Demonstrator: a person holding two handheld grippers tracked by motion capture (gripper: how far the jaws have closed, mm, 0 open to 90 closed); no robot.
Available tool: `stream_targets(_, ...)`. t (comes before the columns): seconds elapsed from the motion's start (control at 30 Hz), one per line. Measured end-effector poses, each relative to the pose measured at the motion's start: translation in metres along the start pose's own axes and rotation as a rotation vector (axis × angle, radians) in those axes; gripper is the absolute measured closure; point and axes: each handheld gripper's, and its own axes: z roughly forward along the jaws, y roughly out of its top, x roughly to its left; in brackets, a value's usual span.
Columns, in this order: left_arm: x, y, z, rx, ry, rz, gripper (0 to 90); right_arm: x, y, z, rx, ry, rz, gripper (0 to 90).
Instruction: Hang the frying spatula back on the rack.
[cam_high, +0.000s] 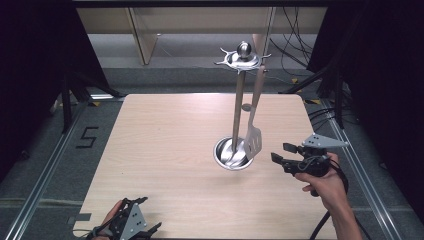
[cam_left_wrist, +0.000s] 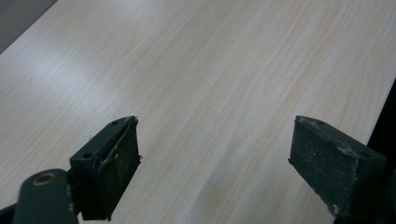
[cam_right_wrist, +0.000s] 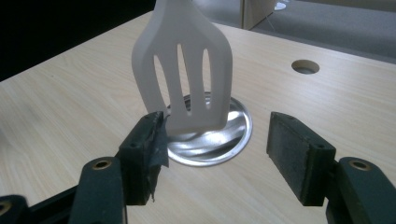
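High view shows a slotted spatula (cam_high: 253, 140) hanging from the top ring of a metal utensil stand (cam_high: 239, 95) on the bench (cam_high: 165, 150), its blade dangling just above the stand's round base dish (cam_high: 233, 155). The right hand-held gripper (cam_high: 281, 153) sits just beside the blade on its right, jaws parted and empty. The left hand-held gripper (cam_high: 145, 220) waits well apart at the near left corner of the bench; in the left gripper view its jaws are spread wide over bare wood, holding nothing.

Right gripper view puts the spatula's pale blade (cam_right_wrist: 184, 65) directly ahead, upright, its lower edge near the left jaw though not clearly between the two. Whether it touches that jaw is hard to tell from this angle.

Judging by its look, the spatula is light and fairly stiff, with a thin blade that may flex a little. Hung from a hook, it will swing at the slightest nudge, so a push from one jaw alone would send it away. The smooth blade could slip; the flat faces of the blade or the lower handle (cam_high: 256, 95) offer the steadiest hold, pinched squarely from both sides.
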Motion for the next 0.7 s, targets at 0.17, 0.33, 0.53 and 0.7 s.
stream_targets(0.17,-0.001,0.000,0.000,-0.009,0.014,-0.001,15.2,0.000,-0.003,0.001,0.013,0.007,0.008,37.8)
stream_targets(0.33,-0.002,0.000,0.000,-0.016,-0.008,-0.001,15.2,0.001,-0.006,0.004,0.019,0.009,0.018,37.5)
stream_targets(0.53,-0.002,0.000,-0.001,-0.003,-0.005,0.017,15.1,0.004,-0.010,0.005,0.030,0.016,0.010,37.3)
stream_targets(0.7,-0.001,0.000,-0.001,0.001,-0.003,0.016,15.2,0.009,-0.013,0.006,0.043,0.023,0.028,36.0)
